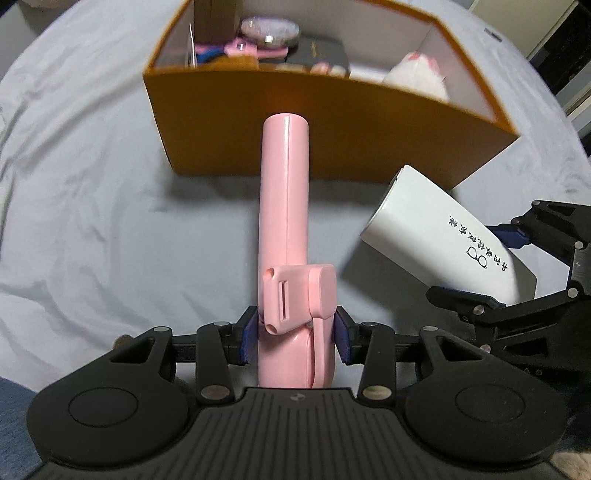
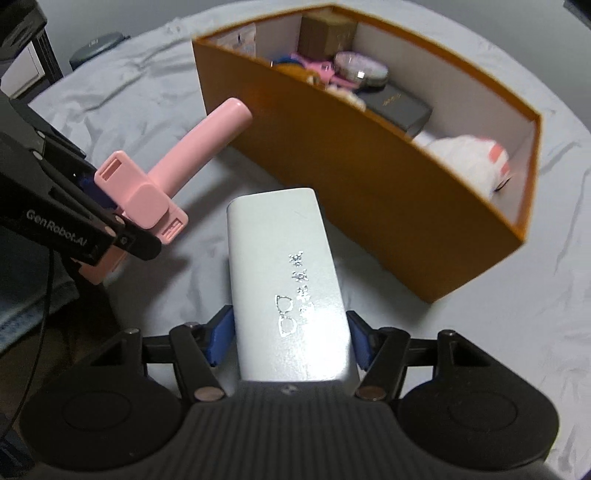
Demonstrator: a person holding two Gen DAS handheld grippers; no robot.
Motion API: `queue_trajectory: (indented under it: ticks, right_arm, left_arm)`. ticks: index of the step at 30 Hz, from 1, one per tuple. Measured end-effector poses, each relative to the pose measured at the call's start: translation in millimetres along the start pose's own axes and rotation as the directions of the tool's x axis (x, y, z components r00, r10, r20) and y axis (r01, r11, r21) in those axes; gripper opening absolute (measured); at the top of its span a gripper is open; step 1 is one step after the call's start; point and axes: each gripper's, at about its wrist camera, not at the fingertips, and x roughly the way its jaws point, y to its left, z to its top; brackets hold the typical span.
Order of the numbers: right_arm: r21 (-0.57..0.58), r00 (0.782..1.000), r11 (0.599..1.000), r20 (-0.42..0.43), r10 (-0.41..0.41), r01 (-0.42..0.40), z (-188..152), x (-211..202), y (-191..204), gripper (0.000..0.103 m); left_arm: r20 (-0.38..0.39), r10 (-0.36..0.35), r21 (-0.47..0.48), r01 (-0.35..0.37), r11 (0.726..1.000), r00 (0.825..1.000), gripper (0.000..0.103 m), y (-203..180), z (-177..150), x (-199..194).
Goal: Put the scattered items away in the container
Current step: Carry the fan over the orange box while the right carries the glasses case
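My left gripper [image 1: 294, 334] is shut on a pink handheld device [image 1: 284, 206] with a long round handle that points at the orange box [image 1: 332, 122]. It also shows in the right wrist view [image 2: 177, 162]. My right gripper [image 2: 290, 338] is shut on a white glasses case [image 2: 284, 280] with silver lettering, held above the sheet just short of the orange box [image 2: 332, 147]. The case also shows in the left wrist view [image 1: 439, 236], to the right of the pink device. Both items are outside the box.
The box stands on a pale grey sheet [image 1: 92, 184]. Inside lie a white plush toy [image 2: 469, 155], a dark flat box [image 2: 399, 103], a round glittery case [image 2: 360, 68], pink items and a brown box [image 2: 325, 33]. Dark furniture [image 2: 22, 55] stands at far left.
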Motion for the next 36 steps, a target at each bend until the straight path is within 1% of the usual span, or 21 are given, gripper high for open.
queue_trajectory:
  ticks: [3,4,7,8,11,13,15,19,22,26,29,31,33,35,36]
  right_arm:
    - [-0.007,0.999,1.000,0.045,-0.018,0.018,3.6,-18.3,1.4,0.066]
    - [-0.009,0.998,1.000,0.061,-0.023,0.024,2.5,-29.4,-2.2,0.066]
    - [-0.010,0.993,0.999,0.110,-0.037,0.038,6.8,-50.9,-3.6,0.066]
    - [-0.009,0.991,0.999,0.129,-0.041,0.042,8.8,-59.3,-5.0,0.066]
    - [0.012,0.983,0.998,0.174,-0.055,0.054,23.0,-68.2,-2.8,0.066]
    - [0.048,0.978,0.998,0.202,-0.059,0.051,31.6,-77.0,-7.4,0.066]
    - [0.113,0.971,0.993,0.231,-0.057,0.031,41.2,-83.7,-17.2,0.066]
    - [0.250,0.958,0.968,0.283,-0.055,-0.018,61.2,-91.2,-38.6,0.066]
    - [0.359,0.950,0.933,0.303,-0.080,-0.035,76.1,-90.9,-58.1,0.066]
    - [0.529,0.946,0.844,0.312,-0.091,-0.093,91.9,-80.5,-92.5,0.066]
    - [0.615,0.947,0.779,0.306,-0.098,-0.118,100.6,-66.4,-113.8,0.066]
    - [0.654,0.950,0.744,0.298,-0.090,-0.135,104.4,-53.2,-126.1,0.066]
    - [0.679,0.955,0.722,0.282,-0.085,-0.136,105.5,-40.3,-133.0,0.066]
    - [0.694,0.961,0.707,0.267,-0.078,-0.135,105.3,-26.8,-136.7,0.066]
    - [0.700,0.965,0.702,0.252,-0.075,-0.129,105.7,-19.5,-138.3,0.066]
  left_arm:
    - [0.043,0.000,0.008,0.000,1.000,0.999,0.048,-2.4,-2.9,-18.7]
    - [0.053,0.000,0.008,0.000,1.000,0.999,0.048,3.5,0.0,-24.4]
    - [0.083,-0.011,0.022,0.009,1.000,0.997,0.048,-1.5,6.1,-37.6]
    - [0.089,-0.015,0.026,0.013,1.000,0.996,0.048,-8.7,11.6,-39.5]
    - [0.113,-0.045,0.028,0.042,0.999,0.993,0.048,-8.4,32.9,-45.8]
    - [0.134,-0.071,0.023,0.068,0.997,0.988,0.048,-10.0,39.2,-55.3]
    - [0.159,-0.095,0.019,0.093,0.995,0.983,0.048,-11.9,50.0,-65.1]
    - [0.217,-0.124,0.031,0.120,0.992,0.968,0.048,-14.8,77.9,-82.6]
    - [0.261,-0.133,0.027,0.131,0.991,0.956,0.048,-16.4,104.6,-91.2]
    - [0.304,-0.155,0.011,0.160,0.987,0.940,0.048,-18.9,139.7,-87.9]
    - [0.322,-0.180,-0.008,0.192,0.981,0.930,0.048,-17.6,163.1,-72.1]
    - [0.309,-0.200,-0.035,0.221,0.975,0.930,0.048,-14.1,177.5,-55.4]
    - [0.294,-0.225,-0.048,0.249,0.967,0.929,0.048,-10.2,185.5,-36.8]
    - [0.259,-0.240,-0.039,0.259,0.965,0.935,0.048,-9.3,195.4,-16.4]
    - [0.239,-0.237,-0.039,0.253,0.967,0.942,0.048,-9.8,199.0,-7.1]
